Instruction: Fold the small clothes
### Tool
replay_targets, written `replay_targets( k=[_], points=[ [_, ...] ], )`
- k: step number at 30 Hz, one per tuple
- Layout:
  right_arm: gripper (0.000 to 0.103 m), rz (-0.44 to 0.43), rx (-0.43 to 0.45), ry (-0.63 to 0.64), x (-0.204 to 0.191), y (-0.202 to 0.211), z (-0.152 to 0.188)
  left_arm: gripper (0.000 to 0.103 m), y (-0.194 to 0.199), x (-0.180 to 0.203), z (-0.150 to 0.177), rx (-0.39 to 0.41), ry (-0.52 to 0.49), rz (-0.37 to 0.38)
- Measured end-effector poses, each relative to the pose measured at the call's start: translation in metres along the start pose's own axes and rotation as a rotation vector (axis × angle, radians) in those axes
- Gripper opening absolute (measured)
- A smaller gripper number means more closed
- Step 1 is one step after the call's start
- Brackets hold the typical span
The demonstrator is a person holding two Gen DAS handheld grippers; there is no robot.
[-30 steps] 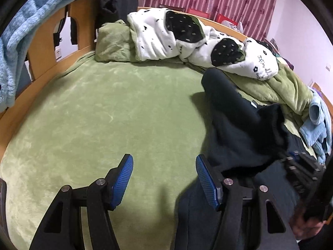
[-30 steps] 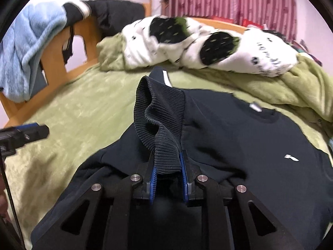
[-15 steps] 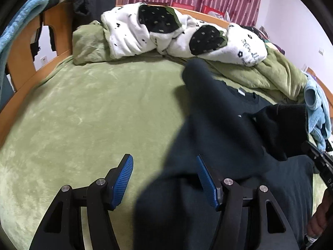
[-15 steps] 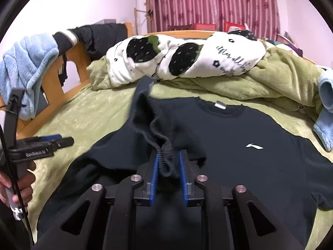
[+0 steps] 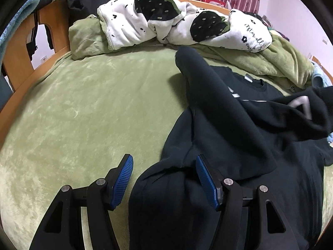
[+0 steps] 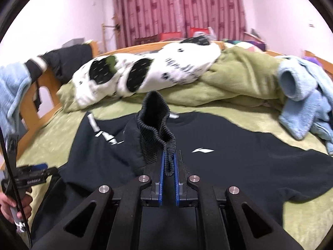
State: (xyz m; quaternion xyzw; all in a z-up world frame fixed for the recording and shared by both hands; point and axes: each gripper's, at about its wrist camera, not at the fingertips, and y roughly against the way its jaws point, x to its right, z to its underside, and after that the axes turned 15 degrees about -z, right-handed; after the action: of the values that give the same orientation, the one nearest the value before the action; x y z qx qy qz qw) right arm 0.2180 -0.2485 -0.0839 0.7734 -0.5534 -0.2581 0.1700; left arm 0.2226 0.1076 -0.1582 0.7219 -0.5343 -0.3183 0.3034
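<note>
Right wrist view: the right gripper (image 6: 168, 166) is clamped on the ribbed cuff (image 6: 155, 125) of a dark sweatshirt (image 6: 239, 162), its blue fingers (image 6: 162, 179) nearly together after closing further on the knit, which rises toward 12 o'clock from between the pads. The sweatshirt body lies spread on the green bed cover (image 6: 218, 112), white chest logo at 2 o'clock of the fingertips. At 9 o'clock a hand (image 6: 12, 206) holds the left gripper (image 6: 36, 171) beside the garment's edge. In the left wrist view, that gripper (image 5: 164, 173) stands about half open, holding nothing; the sweatshirt's (image 5: 218, 145) side edge lies between and below its fingers (image 5: 122, 175), with no pad pressing on it, and the lifted sleeve (image 5: 281, 114) stretches toward 2 o'clock. A white-and-black blanket (image 5: 166, 20) is heaped at 12 o'clock.
</note>
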Motion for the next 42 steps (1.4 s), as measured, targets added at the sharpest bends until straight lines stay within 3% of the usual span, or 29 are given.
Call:
replay_targets(
  k=[5,12,23,24,26,28,30,35,42],
  points=[
    [0.008,0.119,-0.026,-0.068,0.049,0.018,0.001,0.060,-0.008,0.001,0.001,-0.015,0.001,-0.024],
    [0.008,0.197,-0.054,-0.190,0.112,0.032,0.032,0.062,-0.013,0.004,0.002,-0.019,-0.007,-0.042],
    [0.009,0.298,-0.190,-0.167,0.146,0.010,0.078,0.063,-0.014,0.012,0.003,0.000,-0.006,-0.051],
    [0.012,0.300,-0.193,-0.164,0.148,0.010,0.083,0.063,-0.013,0.013,0.002,0.000,-0.004,-0.048],
    [0.029,0.295,-0.224,-0.165,0.155,0.007,0.091,0.063,-0.010,0.017,0.000,0.000,-0.007,-0.041],
    [0.034,0.293,-0.236,-0.166,0.161,0.009,0.094,0.063,-0.005,0.022,-0.003,0.011,-0.008,-0.036],
    [0.036,0.296,-0.207,-0.185,0.169,0.021,0.091,0.063,0.003,0.027,-0.005,0.029,-0.010,-0.030],
    [0.064,0.337,-0.088,-0.244,0.203,0.067,0.079,0.063,0.017,0.039,-0.010,0.077,-0.018,-0.019],
    [0.065,0.383,-0.075,-0.346,0.279,0.103,0.081,0.063,0.017,0.041,-0.011,0.103,-0.005,-0.033]
  ],
)
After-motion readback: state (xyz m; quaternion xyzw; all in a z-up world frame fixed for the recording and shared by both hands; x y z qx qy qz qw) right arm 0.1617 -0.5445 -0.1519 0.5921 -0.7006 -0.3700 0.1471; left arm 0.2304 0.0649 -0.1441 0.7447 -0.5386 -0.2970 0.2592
